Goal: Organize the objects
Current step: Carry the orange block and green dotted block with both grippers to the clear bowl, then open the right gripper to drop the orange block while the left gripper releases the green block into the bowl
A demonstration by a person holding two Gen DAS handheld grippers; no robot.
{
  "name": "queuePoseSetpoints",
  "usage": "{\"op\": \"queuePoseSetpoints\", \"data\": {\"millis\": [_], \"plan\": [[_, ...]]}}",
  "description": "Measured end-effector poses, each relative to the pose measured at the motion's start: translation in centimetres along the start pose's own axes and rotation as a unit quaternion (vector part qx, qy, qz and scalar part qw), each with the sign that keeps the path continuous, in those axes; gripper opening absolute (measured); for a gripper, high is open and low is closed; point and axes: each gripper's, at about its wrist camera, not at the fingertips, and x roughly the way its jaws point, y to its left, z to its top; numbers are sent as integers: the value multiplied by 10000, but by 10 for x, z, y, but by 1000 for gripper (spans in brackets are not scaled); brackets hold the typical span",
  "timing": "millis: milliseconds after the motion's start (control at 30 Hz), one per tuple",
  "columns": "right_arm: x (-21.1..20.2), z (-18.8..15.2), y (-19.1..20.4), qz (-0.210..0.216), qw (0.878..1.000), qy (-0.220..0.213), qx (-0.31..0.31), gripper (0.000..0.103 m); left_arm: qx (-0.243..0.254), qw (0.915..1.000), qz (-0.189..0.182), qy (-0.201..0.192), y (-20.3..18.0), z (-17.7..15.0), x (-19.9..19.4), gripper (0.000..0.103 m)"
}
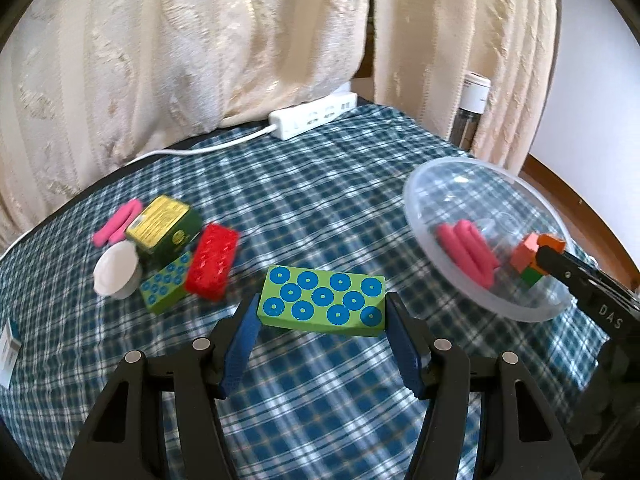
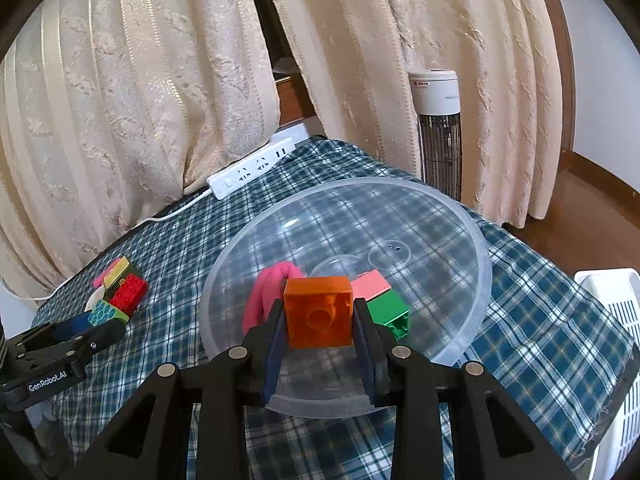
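My left gripper (image 1: 324, 301) is shut on a green block with blue dots (image 1: 308, 280), its blue pads pressing on the two short ends, just above the checked cloth. To the right, my right gripper (image 2: 319, 307) is shut on an orange brick (image 2: 319, 316) held over a clear plastic bowl (image 2: 480, 264). In the bowl lie a pink soft piece (image 2: 272, 284), a pink flat tile (image 2: 370, 284) and a green brick (image 2: 390, 314). From the left wrist view, the bowl (image 1: 440, 184) and the orange brick (image 1: 532, 248) sit at the right.
A pile at the left holds a red brick (image 1: 212, 266), a second dotted green block (image 1: 166, 288), a gold and green tin (image 1: 164, 228), a white cup (image 1: 116, 274) and a pink piece (image 1: 116, 222). A power strip (image 1: 312, 118) lies by the curtains. A white basket (image 2: 612, 320) stands at the right.
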Motion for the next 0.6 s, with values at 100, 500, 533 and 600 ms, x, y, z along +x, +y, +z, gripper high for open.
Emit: {"op": "queuePoseSetpoints", "data": {"millis": [100,500,533,600], "plan": [[0,1,-1,-4,10000,-14,-1,34,94,9999,-93,-36,-11,5,1,62],[-3,3,-14,-20,9999,-70,105,35,387,9980,-487,64,-49,20,16,62],[-3,3,-15,-15,9999,-72,113,35,395,9979,-517,82,-51,21,18,62],[-3,3,-17,-8,9999,-70,129,35,435,9974,-563,89,-56,23,21,62]]}}
